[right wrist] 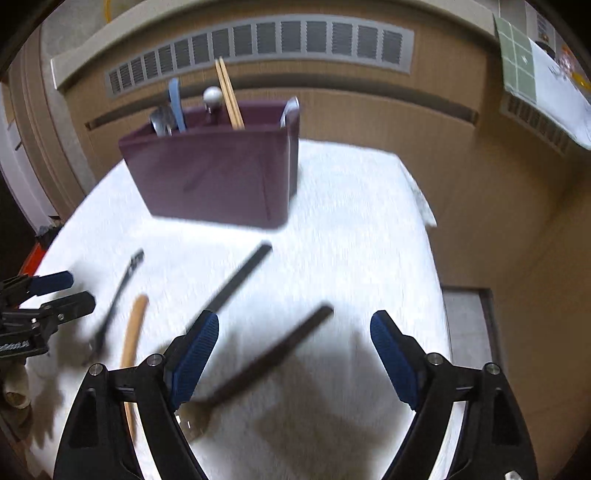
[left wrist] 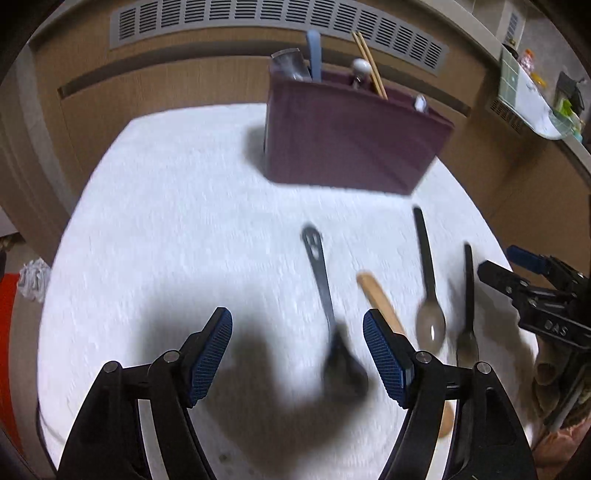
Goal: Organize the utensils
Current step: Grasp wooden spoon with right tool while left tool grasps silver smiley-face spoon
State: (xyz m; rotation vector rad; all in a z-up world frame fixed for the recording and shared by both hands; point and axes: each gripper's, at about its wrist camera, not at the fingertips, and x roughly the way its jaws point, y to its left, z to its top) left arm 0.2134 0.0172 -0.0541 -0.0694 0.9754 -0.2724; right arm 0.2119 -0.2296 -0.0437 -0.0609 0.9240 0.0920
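Note:
A maroon utensil holder (left wrist: 343, 147) (right wrist: 221, 177) stands at the far side of the white cloth-covered table (left wrist: 177, 206). It holds chopsticks (right wrist: 229, 96), a blue handle and some metal utensils. Several utensils lie loose in front of it: a grey-handled dark spatula (left wrist: 319, 266), a wooden utensil (left wrist: 380, 299), a black-handled spoon (left wrist: 428, 288) and a black-handled fork (left wrist: 468, 295). My left gripper (left wrist: 297, 317) hangs open above the spatula. My right gripper (right wrist: 295, 321) is open above the fork (right wrist: 273, 354), with the spoon (right wrist: 236, 280) just left of it. Neither holds anything.
A wooden cabinet with a grey vent grille (left wrist: 258, 14) runs behind the table. A cluttered shelf (left wrist: 535, 103) sits at the upper right. The table's right edge (right wrist: 439, 295) drops off close to my right gripper. A crumpled white rag (left wrist: 35, 278) lies off the left edge.

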